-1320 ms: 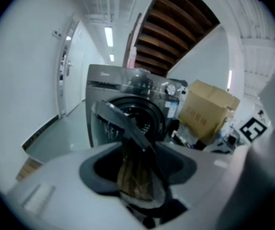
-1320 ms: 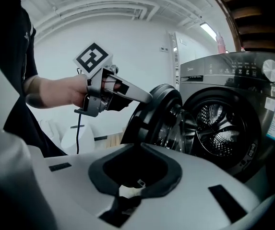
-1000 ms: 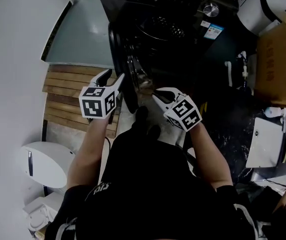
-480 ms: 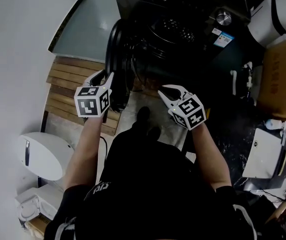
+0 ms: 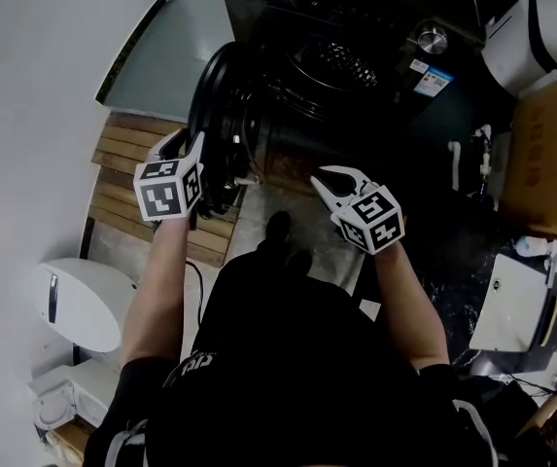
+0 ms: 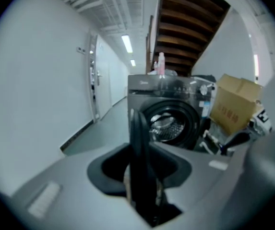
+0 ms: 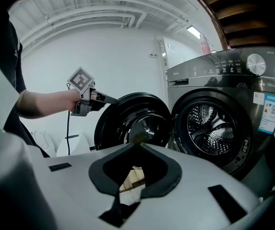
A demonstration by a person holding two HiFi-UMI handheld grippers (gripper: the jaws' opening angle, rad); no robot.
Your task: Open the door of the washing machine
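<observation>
Left hand-held gripper [image 5: 189,144], jaws just eased slightly wider, clamps the door [image 5: 222,105] rim to swing it; right hand-held gripper [image 5: 325,175] idles clenched, empty.

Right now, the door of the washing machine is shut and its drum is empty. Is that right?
No, the door is open, swung out to the left of the washing machine, as the right gripper view shows. The drum is empty, as you say.
</observation>
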